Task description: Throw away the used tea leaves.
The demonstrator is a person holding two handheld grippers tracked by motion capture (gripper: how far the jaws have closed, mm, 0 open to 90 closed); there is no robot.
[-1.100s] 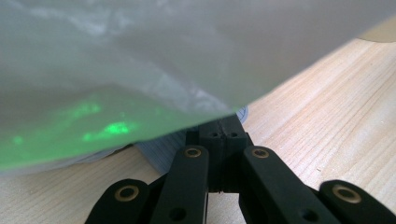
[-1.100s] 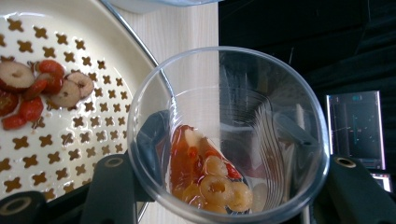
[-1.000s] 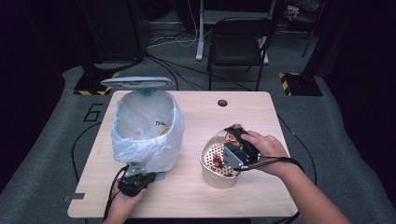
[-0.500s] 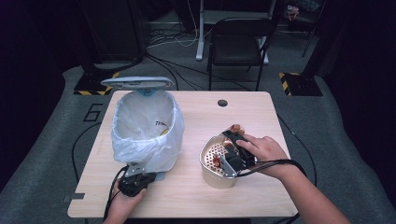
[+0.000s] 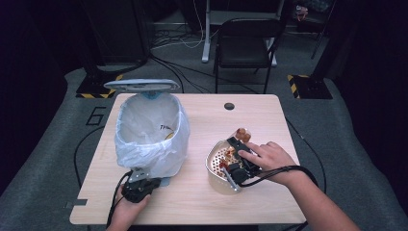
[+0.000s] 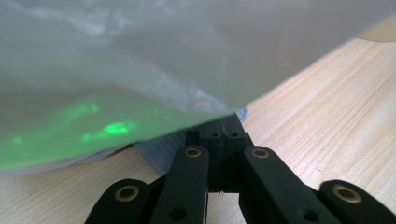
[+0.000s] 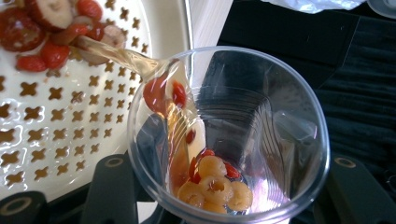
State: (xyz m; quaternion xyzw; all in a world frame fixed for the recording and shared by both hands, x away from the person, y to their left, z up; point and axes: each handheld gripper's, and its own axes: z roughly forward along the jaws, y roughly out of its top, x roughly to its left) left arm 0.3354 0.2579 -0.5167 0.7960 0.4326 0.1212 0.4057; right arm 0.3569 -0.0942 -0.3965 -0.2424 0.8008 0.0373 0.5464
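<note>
On the left, the left gripper (image 5: 140,188) sat with its jaws together at the foot of the bag-lined bin (image 5: 150,134), seemingly on its grey pedal (image 6: 187,147). To the right, the right gripper (image 5: 239,159) was clamped around a clear plastic cup (image 7: 229,135), tipped over the cream strainer basket (image 5: 215,163) so that brown liquid and red berries ran onto its perforated floor. The draining step looked under way; next, the fruit pieces (image 7: 215,189) in the cup's bottom would need a steeper tilt.
</note>
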